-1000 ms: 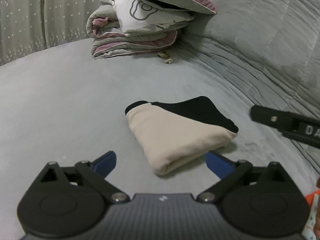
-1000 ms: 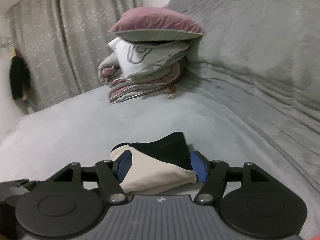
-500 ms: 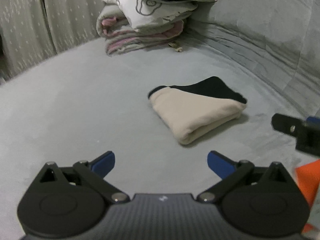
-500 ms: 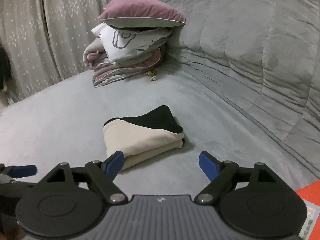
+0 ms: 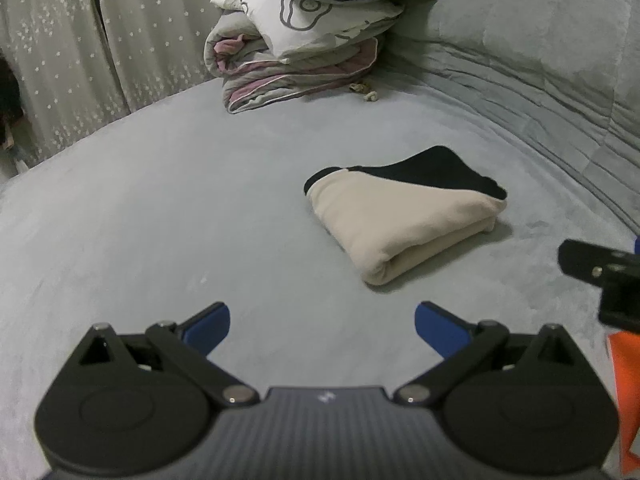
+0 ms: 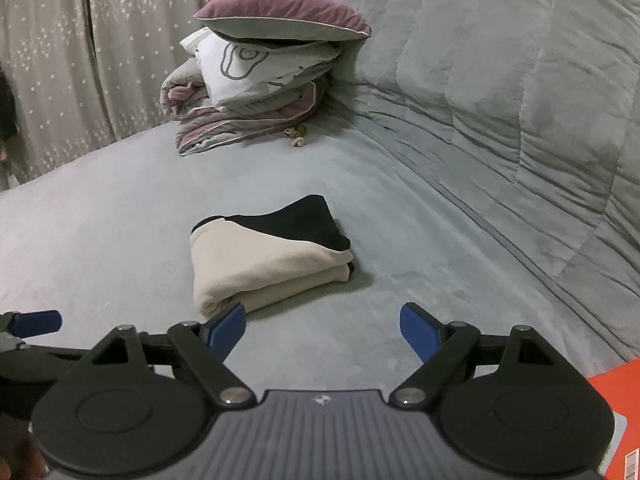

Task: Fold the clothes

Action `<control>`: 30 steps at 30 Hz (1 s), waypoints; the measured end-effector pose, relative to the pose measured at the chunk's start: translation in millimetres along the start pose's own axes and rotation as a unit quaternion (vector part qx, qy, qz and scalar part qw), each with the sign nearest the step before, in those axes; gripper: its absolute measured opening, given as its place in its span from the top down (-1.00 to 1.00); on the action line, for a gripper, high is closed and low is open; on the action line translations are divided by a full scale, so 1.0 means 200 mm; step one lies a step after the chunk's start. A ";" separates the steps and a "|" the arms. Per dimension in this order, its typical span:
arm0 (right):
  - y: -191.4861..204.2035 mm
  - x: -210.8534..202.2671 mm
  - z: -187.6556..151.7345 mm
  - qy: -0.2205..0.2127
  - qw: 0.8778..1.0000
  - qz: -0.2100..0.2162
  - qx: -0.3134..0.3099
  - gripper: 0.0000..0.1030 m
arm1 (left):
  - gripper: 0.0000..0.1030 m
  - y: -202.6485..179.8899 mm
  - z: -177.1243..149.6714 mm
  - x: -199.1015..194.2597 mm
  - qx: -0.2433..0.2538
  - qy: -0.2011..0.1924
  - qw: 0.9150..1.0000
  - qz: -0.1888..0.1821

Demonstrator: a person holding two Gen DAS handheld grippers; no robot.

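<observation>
A folded cream and black garment [image 5: 400, 220] [image 6: 264, 268] lies flat on the grey bed cover [image 5: 160, 220]. My left gripper [image 5: 322, 318] is open and empty; it hangs short of the garment and to its left. My right gripper [image 6: 320, 318] is open wide with nothing between its blue fingertips, and its left tip sits just in front of the garment's near corner. The right gripper's black arm [image 5: 592, 272] shows at the right edge of the left wrist view. One blue tip of the left gripper [image 6: 32, 322] shows at the left edge of the right wrist view.
A stack of folded bedding and pillows [image 5: 304, 52] [image 6: 256, 96] stands at the back, with a small knotted object [image 5: 366, 92] beside it. A quilted grey backrest [image 6: 500, 100] rises on the right and a curtain [image 5: 100, 40] hangs at the left. An orange box [image 6: 612, 412] lies at the near right.
Both grippers have drawn back from the folded garment, which now lies free ahead of them. The right jaws have widened and no longer flank the garment.
</observation>
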State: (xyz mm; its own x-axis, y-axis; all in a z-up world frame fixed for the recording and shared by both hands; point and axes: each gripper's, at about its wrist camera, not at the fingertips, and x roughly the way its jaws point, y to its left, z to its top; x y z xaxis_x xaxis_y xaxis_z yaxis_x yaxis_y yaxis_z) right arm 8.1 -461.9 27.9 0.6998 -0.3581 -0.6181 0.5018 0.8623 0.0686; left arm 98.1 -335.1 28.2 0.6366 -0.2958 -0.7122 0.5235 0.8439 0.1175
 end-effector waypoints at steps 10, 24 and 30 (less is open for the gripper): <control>-0.02 0.01 0.01 0.006 1.000 0.012 0.015 -0.66 | -1.00 -0.03 0.01 -0.02 -0.008 -0.001 1.000 -0.014; 0.03 0.02 0.00 0.008 1.000 0.002 -0.006 -0.66 | -1.00 0.01 0.00 0.02 -0.022 0.017 1.000 -0.009; 0.04 0.03 0.01 0.006 1.000 -0.002 -0.005 -0.67 | -1.00 0.03 -0.01 0.03 -0.025 0.029 0.999 0.001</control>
State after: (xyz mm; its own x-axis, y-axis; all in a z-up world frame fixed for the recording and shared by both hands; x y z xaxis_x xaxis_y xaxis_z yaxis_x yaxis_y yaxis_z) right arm 16.8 -457.9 26.7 0.6911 -0.3572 -0.6283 0.4991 0.8647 0.0574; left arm 104.6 -330.2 23.0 0.6020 -0.2693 -0.7517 0.4934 0.8656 0.0851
